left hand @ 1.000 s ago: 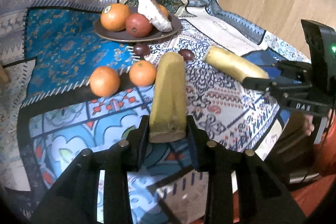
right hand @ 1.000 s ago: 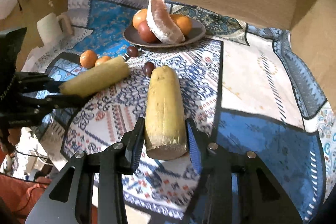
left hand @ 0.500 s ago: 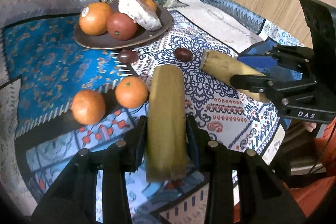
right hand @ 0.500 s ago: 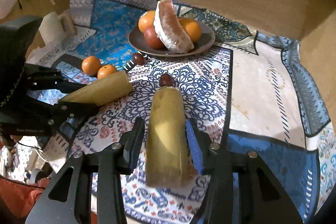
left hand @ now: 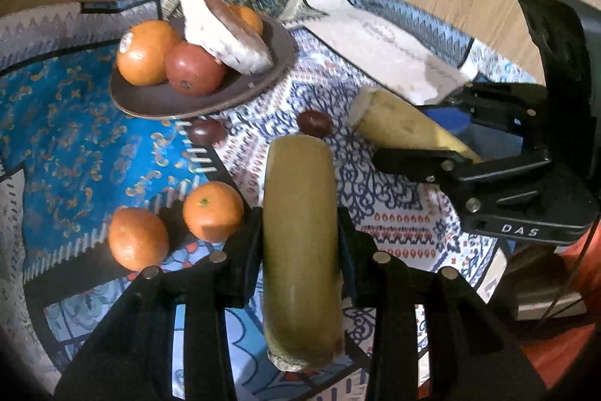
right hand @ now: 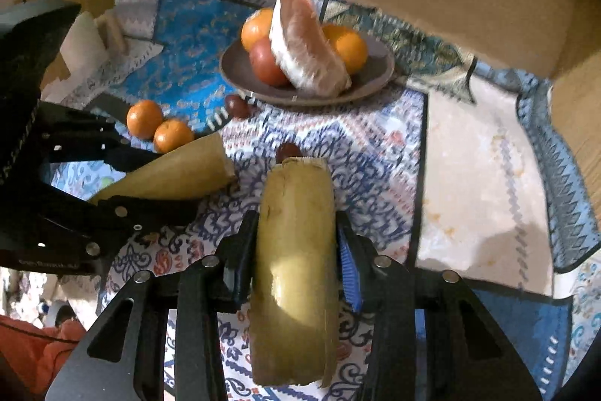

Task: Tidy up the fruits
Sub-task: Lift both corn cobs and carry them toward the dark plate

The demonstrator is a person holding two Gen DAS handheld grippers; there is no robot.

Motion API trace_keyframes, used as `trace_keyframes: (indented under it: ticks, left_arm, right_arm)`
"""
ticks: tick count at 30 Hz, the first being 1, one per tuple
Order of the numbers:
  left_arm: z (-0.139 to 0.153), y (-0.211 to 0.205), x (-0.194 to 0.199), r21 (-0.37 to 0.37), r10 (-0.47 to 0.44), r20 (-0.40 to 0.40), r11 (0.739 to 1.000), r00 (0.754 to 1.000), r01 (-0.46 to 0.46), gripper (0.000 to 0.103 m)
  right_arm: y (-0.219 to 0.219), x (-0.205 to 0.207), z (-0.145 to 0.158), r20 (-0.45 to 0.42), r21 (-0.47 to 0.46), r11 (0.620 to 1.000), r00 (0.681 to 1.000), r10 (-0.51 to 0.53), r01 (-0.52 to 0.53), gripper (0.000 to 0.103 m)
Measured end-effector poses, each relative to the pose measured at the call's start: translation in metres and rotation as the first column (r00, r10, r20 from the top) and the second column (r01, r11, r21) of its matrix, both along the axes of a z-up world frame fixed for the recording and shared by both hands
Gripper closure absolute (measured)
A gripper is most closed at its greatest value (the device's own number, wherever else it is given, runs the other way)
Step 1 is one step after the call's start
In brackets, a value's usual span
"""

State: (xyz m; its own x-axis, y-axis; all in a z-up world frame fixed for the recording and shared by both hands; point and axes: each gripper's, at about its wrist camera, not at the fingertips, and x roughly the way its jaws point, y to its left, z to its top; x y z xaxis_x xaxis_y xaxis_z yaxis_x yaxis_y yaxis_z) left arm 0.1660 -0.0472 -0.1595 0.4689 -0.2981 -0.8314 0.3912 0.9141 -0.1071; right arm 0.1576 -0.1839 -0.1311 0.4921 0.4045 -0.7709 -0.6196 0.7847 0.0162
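Yellow-green cane-like stalk pieces: pinched in left claw and right claw, now carried nearer dark round plate; placement pending.

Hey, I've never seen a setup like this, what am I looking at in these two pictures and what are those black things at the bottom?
Those black things are hand-held tongs, one in each of a person's hands, each carrying a fisheye camera that looks along its two fingers. One picture is from the left tongs, the other from the right tongs. Each pair is shut on a yellowish banana piece: the left piece and the right piece. Each camera also sees the other tongs off to its side. On the patterned cloth sits a dark plate with oranges, a red fruit and a big pomelo wedge. Beside the plate lie two loose tangerines and two small dark fruits.
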Motion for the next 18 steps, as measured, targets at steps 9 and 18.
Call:
trace_keyframes:
  ticks: [9, 18]
  left_arm:
    - [0.047, 0.026, -0.003, -0.056, 0.073, 0.132, 0.996, 0.989, -0.066, 0.067]
    - [0.081, 0.052, 0.017, -0.086, 0.145, 0.218, 0.988, 0.965, -0.129, 0.067]
  right_arm:
    - [-0.009, 0.015, 0.034, 0.081, 0.085, 0.995, 0.995, -0.060, 0.053, 0.068]
    - [-0.005, 0.040, 0.059, 0.149, 0.128, 0.988, 0.983, -0.104, 0.085, 0.068]
